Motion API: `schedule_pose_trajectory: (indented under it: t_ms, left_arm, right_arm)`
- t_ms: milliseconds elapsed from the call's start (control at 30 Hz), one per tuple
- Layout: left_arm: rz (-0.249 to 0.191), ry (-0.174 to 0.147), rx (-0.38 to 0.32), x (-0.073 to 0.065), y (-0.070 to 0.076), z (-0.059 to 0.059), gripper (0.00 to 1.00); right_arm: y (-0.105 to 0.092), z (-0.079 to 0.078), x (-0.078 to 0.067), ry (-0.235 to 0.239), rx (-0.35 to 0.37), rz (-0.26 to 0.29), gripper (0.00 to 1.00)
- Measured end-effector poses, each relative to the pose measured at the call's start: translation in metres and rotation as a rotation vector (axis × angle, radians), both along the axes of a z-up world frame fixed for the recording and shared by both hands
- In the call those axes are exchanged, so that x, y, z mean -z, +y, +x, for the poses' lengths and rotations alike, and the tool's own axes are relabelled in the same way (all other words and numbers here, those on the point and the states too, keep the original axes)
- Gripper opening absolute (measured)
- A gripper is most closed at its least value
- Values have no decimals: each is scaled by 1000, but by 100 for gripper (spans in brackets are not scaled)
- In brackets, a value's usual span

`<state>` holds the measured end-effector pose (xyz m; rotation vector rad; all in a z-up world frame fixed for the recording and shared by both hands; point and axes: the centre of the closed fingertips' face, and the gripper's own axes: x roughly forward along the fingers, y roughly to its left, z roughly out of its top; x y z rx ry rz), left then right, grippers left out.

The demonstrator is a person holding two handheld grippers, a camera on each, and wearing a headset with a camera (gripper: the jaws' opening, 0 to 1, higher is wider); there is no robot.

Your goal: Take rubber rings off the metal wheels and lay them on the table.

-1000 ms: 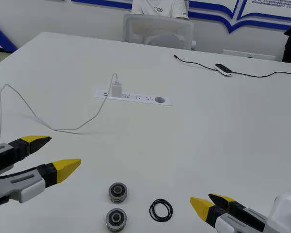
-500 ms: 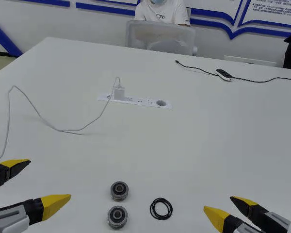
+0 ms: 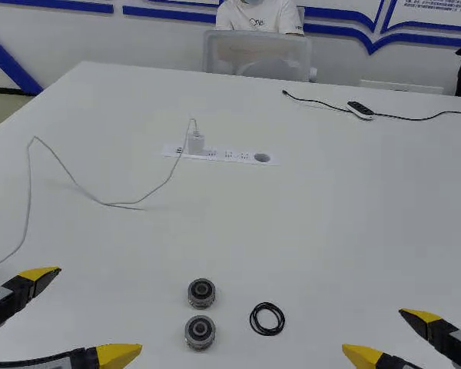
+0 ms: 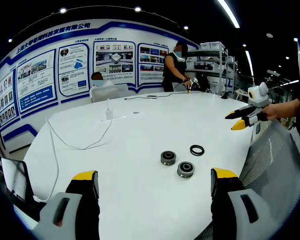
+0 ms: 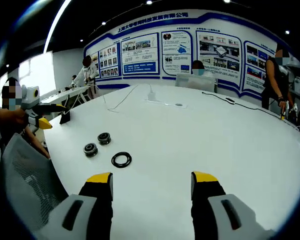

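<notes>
Wheels: far wheel (image 3: 201, 293) and near wheel (image 3: 200, 331) lie flat on the table (image 3: 330, 215), bores up, in line away from the person.
Rings: rubber rings (image 3: 266, 318) flat, just right of them.
Left gripper (image 4: 154, 176): wide open, empty.
Right gripper (image 5: 152, 177): wide open, empty.

One round metal wheel (image 3: 200, 331) sits by the white table's (image 3: 353, 215) near edge, a second wheel (image 3: 201, 293) just behind it. Black rubber rings (image 3: 266, 318) lie to the right of both, not touching. A white socket strip (image 3: 219, 154) lies mid-table, well behind.
</notes>
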<state>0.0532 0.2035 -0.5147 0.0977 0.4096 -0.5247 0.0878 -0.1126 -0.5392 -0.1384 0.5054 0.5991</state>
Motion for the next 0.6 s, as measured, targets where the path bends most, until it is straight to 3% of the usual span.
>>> schedule_pose_trajectory:
  t_ms: [167, 233, 433, 600]
  left_arm:
    - [12, 1, 5, 3, -1, -5, 97]
    - [28, -19, -11, 3, 0, -4, 97]
    - [43, -3, 4, 8, -5, -7, 99]
    - [28, 4, -19, 9, -3, -5, 100]
  right_arm:
    - [2, 2, -5, -6, 10, 37, 71]
    - [5, 2, -6, 2, 3, 51, 75]
    - [13, 2, -8, 0, -15, 57, 80]
    - [18, 1, -7, 8, -29, 51, 80]
